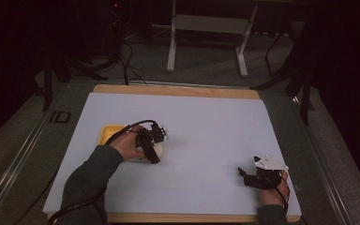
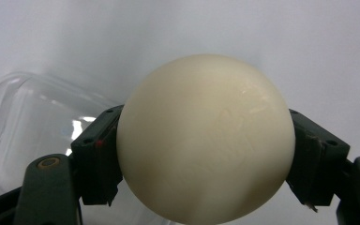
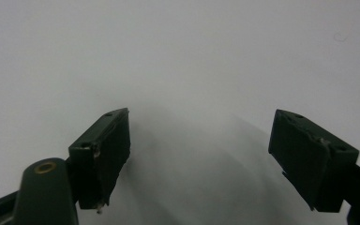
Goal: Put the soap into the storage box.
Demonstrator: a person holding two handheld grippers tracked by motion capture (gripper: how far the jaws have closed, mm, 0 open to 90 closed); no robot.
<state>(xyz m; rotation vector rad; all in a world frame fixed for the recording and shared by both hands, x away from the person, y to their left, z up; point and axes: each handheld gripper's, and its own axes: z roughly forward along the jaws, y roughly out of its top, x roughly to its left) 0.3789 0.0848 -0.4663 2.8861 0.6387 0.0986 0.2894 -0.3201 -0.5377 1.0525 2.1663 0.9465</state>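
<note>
A cream-white ball [image 2: 206,140] sits squeezed between the two black jaws of my left gripper [image 2: 205,159], which is shut on it. In the high view the left gripper [image 1: 153,151] is at the table's left middle, pointing down, with the ball [image 1: 158,151] pale beneath it. A clear plastic container [image 2: 33,122] lies just behind and left of the ball; from above it looks yellow [image 1: 108,133]. My right gripper [image 1: 244,176] rests near the front right of the table, and in its own view its jaws [image 3: 199,154] stand wide apart over bare white surface.
A white sheet [image 1: 206,126] covers the wooden table. Beyond the far edge are a metal frame's legs [image 1: 171,51] and cables on the floor. A person's sleeve [image 1: 86,183] comes in from the bottom left.
</note>
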